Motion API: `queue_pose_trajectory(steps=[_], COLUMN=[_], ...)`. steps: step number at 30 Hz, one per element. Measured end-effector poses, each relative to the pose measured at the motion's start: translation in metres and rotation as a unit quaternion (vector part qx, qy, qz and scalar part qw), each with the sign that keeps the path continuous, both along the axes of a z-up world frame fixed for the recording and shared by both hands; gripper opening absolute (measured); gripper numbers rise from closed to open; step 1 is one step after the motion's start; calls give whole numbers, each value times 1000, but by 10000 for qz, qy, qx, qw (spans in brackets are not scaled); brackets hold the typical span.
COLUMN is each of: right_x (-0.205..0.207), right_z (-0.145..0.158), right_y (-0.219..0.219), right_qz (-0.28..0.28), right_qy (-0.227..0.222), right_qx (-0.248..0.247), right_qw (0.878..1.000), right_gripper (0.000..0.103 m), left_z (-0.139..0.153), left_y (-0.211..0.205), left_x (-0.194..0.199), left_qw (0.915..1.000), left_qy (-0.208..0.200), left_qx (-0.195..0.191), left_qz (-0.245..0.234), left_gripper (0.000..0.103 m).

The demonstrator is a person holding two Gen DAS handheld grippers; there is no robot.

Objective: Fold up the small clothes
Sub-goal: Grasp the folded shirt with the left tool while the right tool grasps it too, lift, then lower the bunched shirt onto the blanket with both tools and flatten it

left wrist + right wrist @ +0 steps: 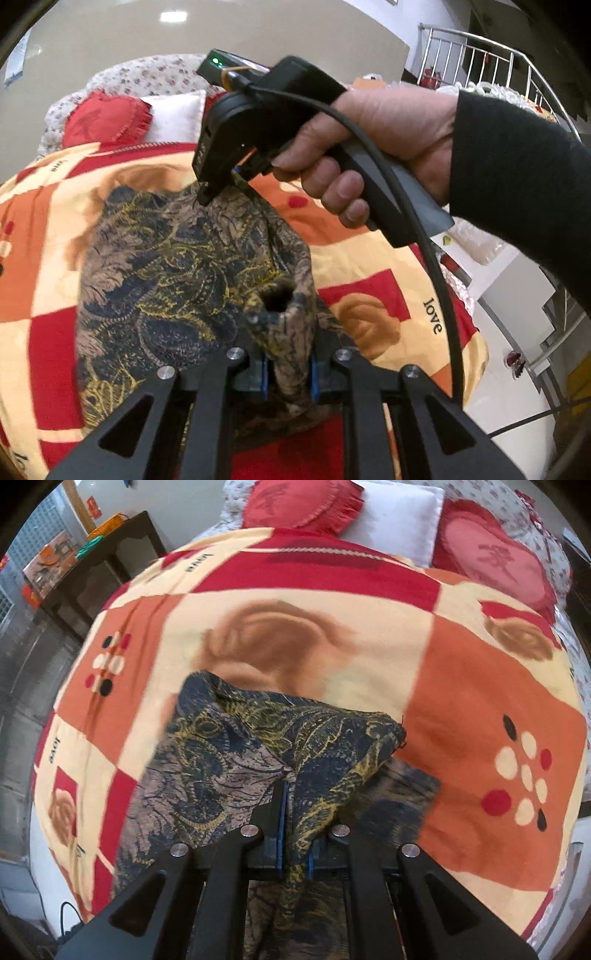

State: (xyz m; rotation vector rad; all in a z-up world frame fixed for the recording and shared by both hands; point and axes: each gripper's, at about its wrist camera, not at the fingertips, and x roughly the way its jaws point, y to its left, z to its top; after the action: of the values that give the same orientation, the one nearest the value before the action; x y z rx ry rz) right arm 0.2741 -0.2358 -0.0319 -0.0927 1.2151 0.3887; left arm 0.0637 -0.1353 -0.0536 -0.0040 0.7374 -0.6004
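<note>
Both grippers, left gripper point(289, 373) and right gripper point(295, 843), are clamped on bunched edges of the dark patterned garment point(177, 258) lifted over the checked blanket point(369, 236); thin pinches could slip and spoil the fold.

Both views are evenly lit by soft indoor light; a ceiling lamp point(168, 16) glares on the glossy surface far beyond the fingers. Shadows are faint, darkest just under the cloth between the fingers. Fisheye bending curves everything toward the dark corners. Motion blur smears the blanket point(369, 672) ahead of the fingers.
</note>
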Motion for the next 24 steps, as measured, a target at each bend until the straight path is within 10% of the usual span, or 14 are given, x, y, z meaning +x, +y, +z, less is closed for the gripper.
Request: queue_pose_trajectory(steps=[14,24], right_x=[-10,-50], right_z=[-40,-13], right_y=[-50,-103], right_qz=[-68,-1046], right_qy=[194,-484], right_qx=[-13,1142], right_qw=[9998,9868], right_gripper=[10,18], left_z=[-36,-13], left_y=[-50,10], left_x=[-6,-42], left_qw=[9990,9988], left_qy=[253,111], left_qx=[319,17], left_qz=[-170,-471], left_gripper=[15,51])
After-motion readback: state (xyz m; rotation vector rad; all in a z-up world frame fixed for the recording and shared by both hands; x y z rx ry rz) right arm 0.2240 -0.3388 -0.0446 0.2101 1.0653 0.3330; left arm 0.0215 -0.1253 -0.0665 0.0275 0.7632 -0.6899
